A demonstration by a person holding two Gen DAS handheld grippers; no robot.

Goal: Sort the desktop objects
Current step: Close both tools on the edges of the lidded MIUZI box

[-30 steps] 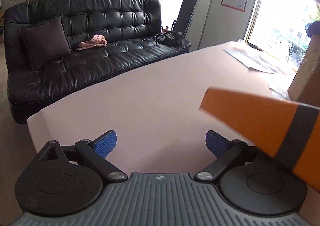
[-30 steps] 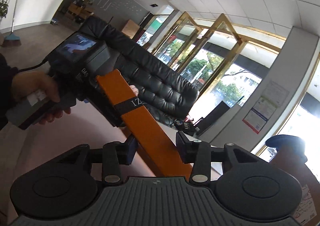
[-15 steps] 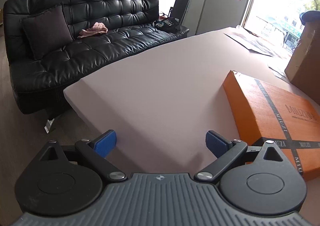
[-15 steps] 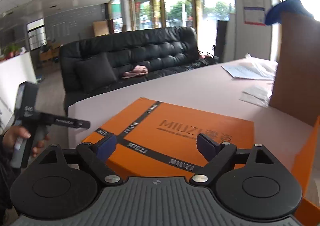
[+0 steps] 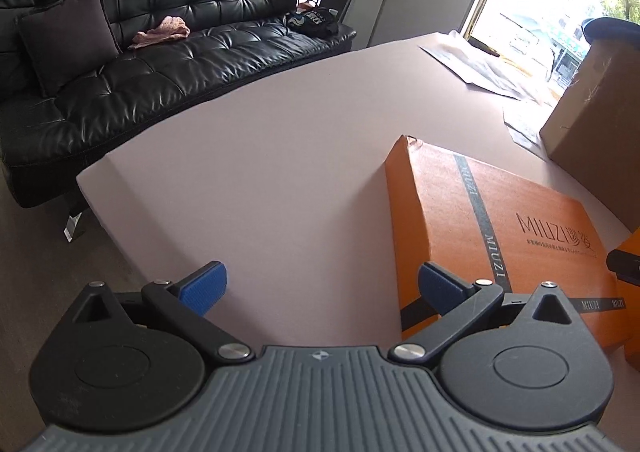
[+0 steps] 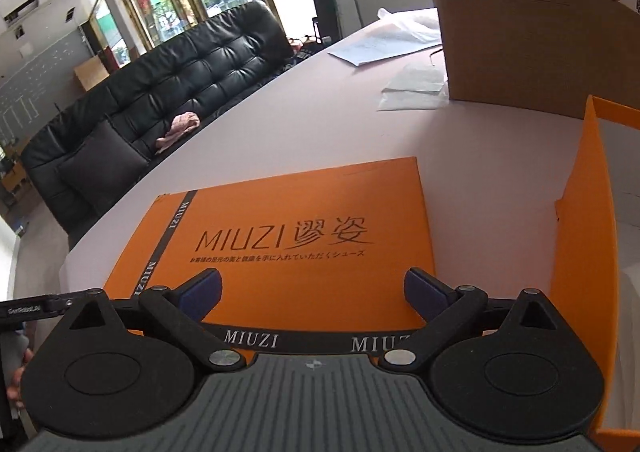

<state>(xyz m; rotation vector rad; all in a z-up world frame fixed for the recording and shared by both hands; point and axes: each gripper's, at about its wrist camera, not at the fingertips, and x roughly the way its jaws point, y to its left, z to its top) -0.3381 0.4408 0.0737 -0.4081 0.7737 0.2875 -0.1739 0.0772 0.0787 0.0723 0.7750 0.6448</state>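
An orange MIUZI box lid [image 6: 304, 236] lies flat on the pale table [image 6: 480, 156]; it also shows in the left wrist view [image 5: 520, 236]. My right gripper [image 6: 312, 292] is open, its jaws wide, hovering over the lid's near edge and holding nothing. My left gripper [image 5: 320, 284] is open and empty over bare table [image 5: 280, 156], just left of the lid. The open orange box base [image 6: 592, 260] stands to the right of the lid, with white lining inside.
A tall brown cardboard box [image 6: 532, 20] stands at the back right of the table, with papers and plastic sheets [image 6: 400, 40] beside it. A black leather sofa [image 5: 160, 36] with a cushion and pink cloth is beyond the table's far edge.
The right gripper set the orange lid down flat on the table and opened. It was tilted in the air and gripped a second ago. The left gripper shifted slightly.
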